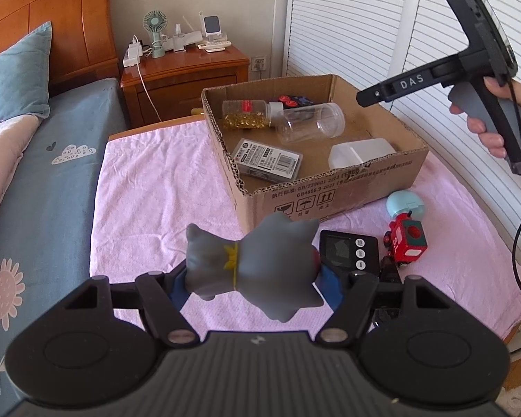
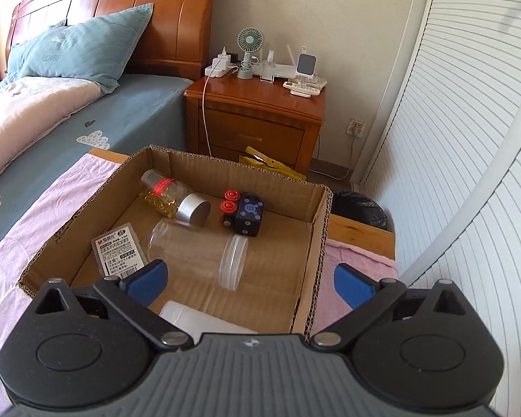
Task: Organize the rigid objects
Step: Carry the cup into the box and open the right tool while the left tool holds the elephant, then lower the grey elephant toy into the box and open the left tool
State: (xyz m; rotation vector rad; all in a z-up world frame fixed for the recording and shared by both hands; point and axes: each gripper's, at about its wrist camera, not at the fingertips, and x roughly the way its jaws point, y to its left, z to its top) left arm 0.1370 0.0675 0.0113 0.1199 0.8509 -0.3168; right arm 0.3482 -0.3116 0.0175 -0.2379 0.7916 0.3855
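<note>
My left gripper point(image 1: 253, 285) pinches the grey figurine point(image 1: 253, 264) by its sides, above the cloth short of the box point(image 1: 330, 191); seems light, squashy; right gripper point(image 2: 251, 278) wide, empty.

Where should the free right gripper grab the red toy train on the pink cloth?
Take the red toy train across its boxy red body, coming from above with the right gripper. It probably leaves flat sides free, though the black timer sits close on one side and the blue round object behind.
</note>
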